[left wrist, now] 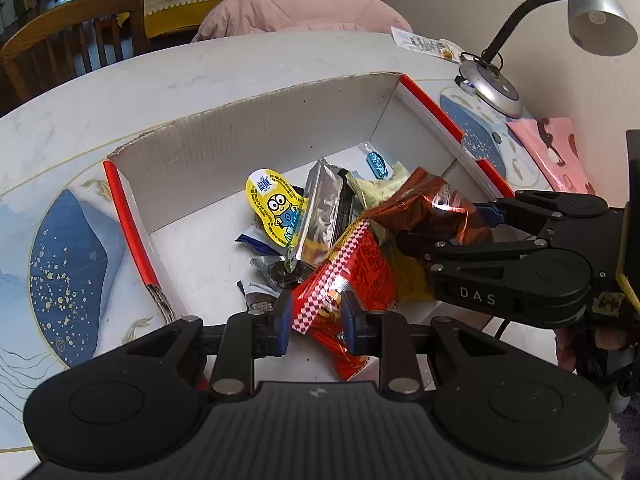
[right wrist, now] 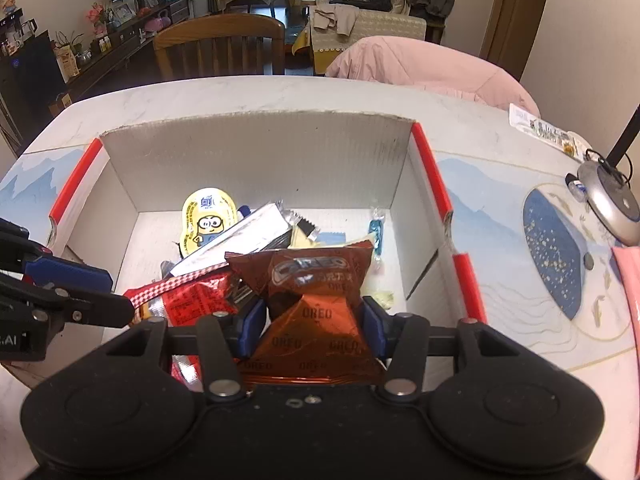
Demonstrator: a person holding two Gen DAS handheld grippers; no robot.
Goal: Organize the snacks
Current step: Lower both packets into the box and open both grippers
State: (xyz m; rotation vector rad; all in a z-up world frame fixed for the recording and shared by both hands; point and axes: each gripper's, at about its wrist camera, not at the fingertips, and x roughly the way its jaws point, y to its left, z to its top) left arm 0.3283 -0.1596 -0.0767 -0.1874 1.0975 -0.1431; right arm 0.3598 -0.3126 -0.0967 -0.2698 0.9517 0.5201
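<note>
A white cardboard box [left wrist: 224, 148] with red edges is seen on a pale table [left wrist: 120, 92], its open top facing the cameras, with a pile of snacks inside.

Starting at the box's left side, a yellow cartoon pouch [left wrist: 276, 210] is propped toward the back wall. Just right of it, a silver wrapper [left wrist: 320, 216] is tilted against the pile. Small dark packets [left wrist: 280, 272] are tucked beneath these on the box floor.

At the near edge of the box, the left gripper [left wrist: 316, 322] is closed on a red snack bag [left wrist: 352, 276] with a checkered strip; both blue pads are pressed against the bag's sides.

Further right, the right gripper [right wrist: 314, 328] is clamped on a brown cookie bag [right wrist: 316, 300], which is lifted above the pile near the box's near edge. In the left wrist view this bag [left wrist: 432, 208] is seen pinched at its right end.

A pale yellow packet [left wrist: 376, 190] is partly covered by the brown bag. Near the back right corner of the box, a small blue candy [left wrist: 378, 164] is lying on the floor.

Outside the box, at the table's far right corner, a silver desk lamp [left wrist: 596, 12] is standing, with a flat printed packet [left wrist: 424, 44] near the far edge and a pink item [left wrist: 552, 148] beside the lamp's base.
</note>
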